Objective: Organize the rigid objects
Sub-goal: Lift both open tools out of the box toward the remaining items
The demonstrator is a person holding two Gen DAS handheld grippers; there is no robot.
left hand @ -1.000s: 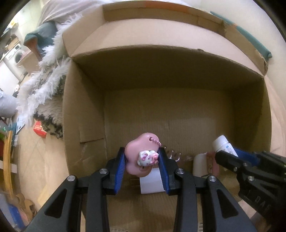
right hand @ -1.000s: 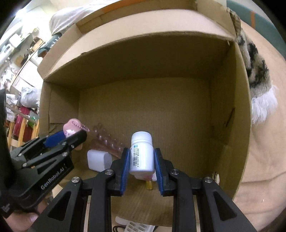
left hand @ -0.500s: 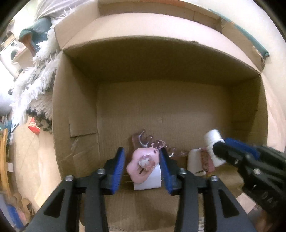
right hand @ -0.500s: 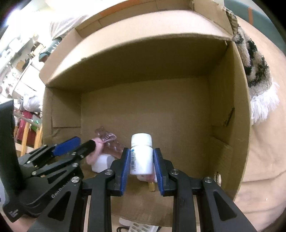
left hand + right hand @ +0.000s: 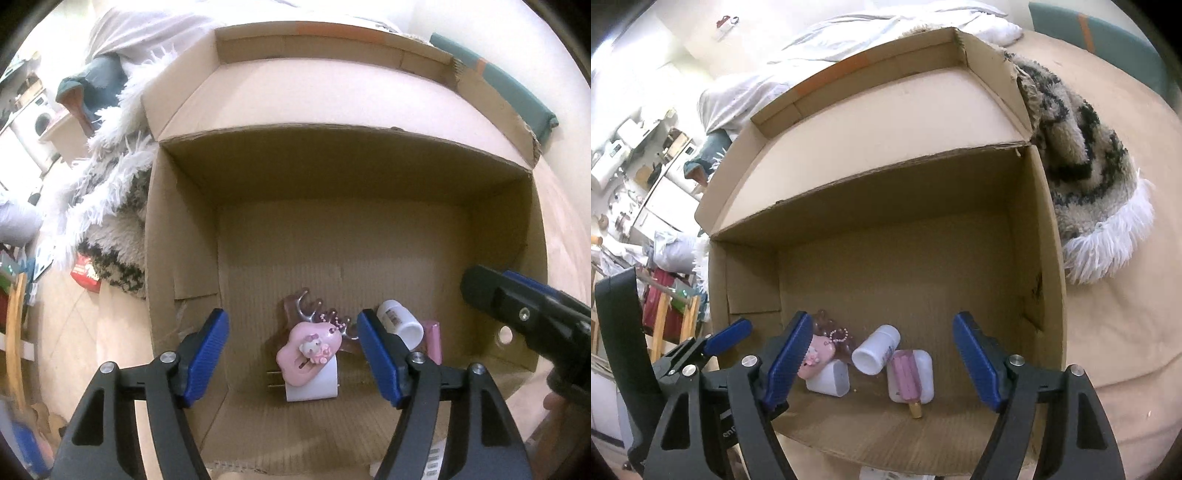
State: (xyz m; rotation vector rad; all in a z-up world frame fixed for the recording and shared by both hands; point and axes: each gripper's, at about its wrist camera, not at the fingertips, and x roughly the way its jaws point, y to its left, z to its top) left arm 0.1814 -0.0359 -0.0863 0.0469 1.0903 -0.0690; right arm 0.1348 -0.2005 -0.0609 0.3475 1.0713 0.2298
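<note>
Both grippers, left and right, gape empty over the cardboard box, where the white bottle lies tipped, light, rigid, probably slick, best pinched across its body.

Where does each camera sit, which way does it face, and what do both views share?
Left wrist: on the left gripper, looking into the cardboard box; its open fingers and the right gripper show.
Right wrist: on the right gripper, facing the same box; its open fingers and the left gripper show.
Shared: white bottle, pink charm.
</note>
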